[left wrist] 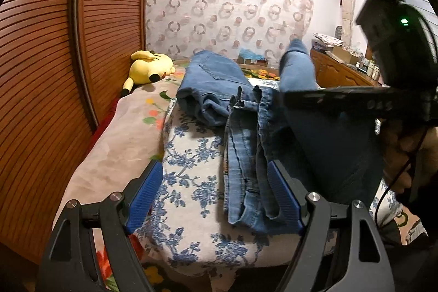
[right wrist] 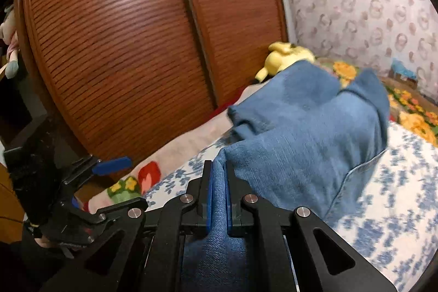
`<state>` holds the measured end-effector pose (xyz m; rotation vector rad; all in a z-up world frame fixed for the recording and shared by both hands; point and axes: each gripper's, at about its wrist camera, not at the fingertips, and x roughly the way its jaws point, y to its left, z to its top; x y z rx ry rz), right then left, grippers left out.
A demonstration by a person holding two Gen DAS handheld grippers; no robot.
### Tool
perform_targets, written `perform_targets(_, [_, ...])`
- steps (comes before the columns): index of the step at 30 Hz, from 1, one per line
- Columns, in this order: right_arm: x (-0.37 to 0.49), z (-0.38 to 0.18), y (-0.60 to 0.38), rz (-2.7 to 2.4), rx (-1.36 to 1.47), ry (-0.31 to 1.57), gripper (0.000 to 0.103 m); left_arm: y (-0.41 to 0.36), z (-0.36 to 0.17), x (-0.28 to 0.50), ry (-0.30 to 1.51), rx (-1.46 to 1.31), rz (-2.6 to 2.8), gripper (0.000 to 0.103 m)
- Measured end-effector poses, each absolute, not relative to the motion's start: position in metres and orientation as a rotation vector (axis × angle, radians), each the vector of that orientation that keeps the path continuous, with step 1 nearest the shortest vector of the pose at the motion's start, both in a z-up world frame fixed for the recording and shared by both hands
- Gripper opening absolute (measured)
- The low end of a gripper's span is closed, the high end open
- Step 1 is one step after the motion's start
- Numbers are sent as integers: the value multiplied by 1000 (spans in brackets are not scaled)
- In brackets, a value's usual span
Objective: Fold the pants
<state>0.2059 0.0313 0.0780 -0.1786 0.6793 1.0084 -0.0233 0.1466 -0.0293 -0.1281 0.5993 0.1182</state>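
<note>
On the bed's far left we see a yellow plush toy (left wrist: 149, 64) | our left claw (left wrist: 216, 196) spread, empty, over the floral bedspread (left wrist: 189, 168) | blue denim pants (left wrist: 246, 141) lying there | our right claw (right wrist: 218, 199) pinching their fabric.

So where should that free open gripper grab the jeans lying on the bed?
Probably the stacked leg hems: loose edges nearest the open left gripper, on the jeans. Come in low from the bed's near edge; the right gripper already pinches a fold.
</note>
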Motion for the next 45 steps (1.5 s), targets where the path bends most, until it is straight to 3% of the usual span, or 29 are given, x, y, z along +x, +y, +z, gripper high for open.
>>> perform_targets(5, [227, 60, 59, 1016, -188, 769, 10, 154, -34, -27, 610, -143, 136, 79])
perform_targets(8, [234, 72, 65, 1063, -164, 773, 22, 158, -35, -28, 615, -146, 144, 79])
perform_targets(10, [233, 91, 61, 1073, -160, 730, 38, 159, -34, -29, 612, -149, 146, 79])
perform_targets(15, [226, 141, 26, 1042, -147, 596, 45, 157, -27, -30, 593, -146, 140, 79])
perform_targets(21, [234, 149, -28, 873, -212, 533, 48, 146, -12, -31, 553, -137, 111, 79])
perform_targets(33, [258, 104, -41, 745, -211, 630, 49, 112, -7, 8, 582, -139, -20, 79])
perform_targets(36, [263, 102, -49, 755, -204, 641, 49, 109, -21, 19, 645, -132, -22, 68])
perform_targets(39, [277, 95, -43, 768, -196, 651, 49, 116, -41, 22, 700, -153, -13, 46])
perform_targets(40, [281, 94, -39, 773, -194, 656, 49, 117, -46, 22, 715, -158, -12, 30])
perform_targets(41, [283, 93, -38, 777, -193, 657, 49, 119, -53, 21, 730, -166, -22, 23])
perform_targets(45, [309, 79, -17, 798, -200, 661, 54, 120, -70, 16, 756, -155, -17, 20])
